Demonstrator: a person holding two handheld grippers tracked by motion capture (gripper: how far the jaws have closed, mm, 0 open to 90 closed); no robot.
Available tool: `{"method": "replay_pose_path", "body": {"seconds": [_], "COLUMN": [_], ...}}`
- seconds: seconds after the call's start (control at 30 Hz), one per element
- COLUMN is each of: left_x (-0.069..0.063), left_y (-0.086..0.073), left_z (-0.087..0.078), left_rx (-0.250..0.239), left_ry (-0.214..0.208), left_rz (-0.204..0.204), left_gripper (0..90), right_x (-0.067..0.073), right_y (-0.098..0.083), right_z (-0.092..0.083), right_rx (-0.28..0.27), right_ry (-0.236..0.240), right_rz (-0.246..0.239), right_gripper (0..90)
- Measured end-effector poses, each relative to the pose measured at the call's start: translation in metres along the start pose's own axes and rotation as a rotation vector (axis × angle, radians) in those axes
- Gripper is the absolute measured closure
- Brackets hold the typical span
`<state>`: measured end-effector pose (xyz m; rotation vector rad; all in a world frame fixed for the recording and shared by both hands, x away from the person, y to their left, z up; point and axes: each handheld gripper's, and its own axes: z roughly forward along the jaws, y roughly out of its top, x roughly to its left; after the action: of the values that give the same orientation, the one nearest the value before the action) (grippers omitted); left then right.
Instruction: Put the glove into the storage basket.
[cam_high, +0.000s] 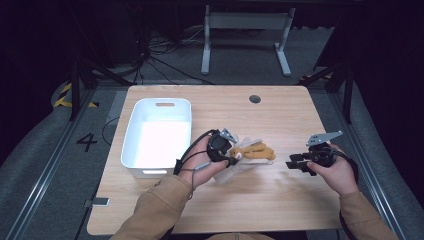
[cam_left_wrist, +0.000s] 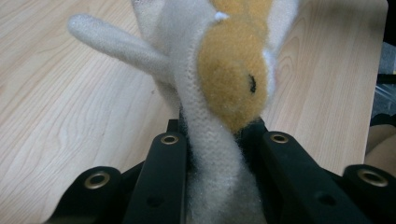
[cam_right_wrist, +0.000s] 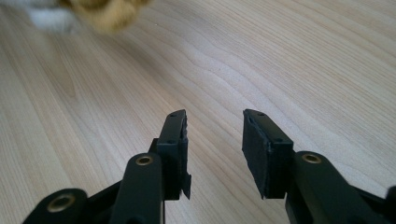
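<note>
A: High view? 
B: Left gripper (cam_high: 231, 152) clamps plush toy (cam_high: 257, 151) mid-table (cam_high: 280, 200), just right of white bin (cam_high: 137, 165). Right gripper (cam_high: 298, 161) nearby, holding nothing.

A: Left gripper view? 
B: Jaws pinch white fabric; soft, light, squashes easily, so grab the body.

A: Right gripper view? 
B: Jaws apart over bare wood, plenty of room.

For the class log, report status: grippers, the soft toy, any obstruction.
Left gripper shut on white-and-orange plush toy. Right gripper open, empty. White plastic bin beside it; wooden table otherwise unobstructed.
</note>
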<state>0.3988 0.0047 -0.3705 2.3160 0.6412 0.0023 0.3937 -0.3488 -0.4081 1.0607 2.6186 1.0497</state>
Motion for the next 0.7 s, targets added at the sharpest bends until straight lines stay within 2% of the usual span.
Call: {"method": "replay_pose_path", "body": {"seconds": [0.43, 0.7], "left_x": [0.019, 0.032], "left_y": [0.001, 0.004], "left_z": [-0.037, -0.06], "left_rx": [-0.031, -0.049], "left_ry": [0.04, 0.057], "left_rz": [-0.047, -0.062], "left_gripper": [78.2, 78.1], "right_x": [-0.003, -0.003], "right_y": [-0.003, -0.006], "right_z": [0.005, 0.005], "right_rx": [0.017, 0.02], "right_ry": [0.008, 0.005], "right_rz": [0.013, 0.025], "right_gripper": [61.1, 61.1]}}
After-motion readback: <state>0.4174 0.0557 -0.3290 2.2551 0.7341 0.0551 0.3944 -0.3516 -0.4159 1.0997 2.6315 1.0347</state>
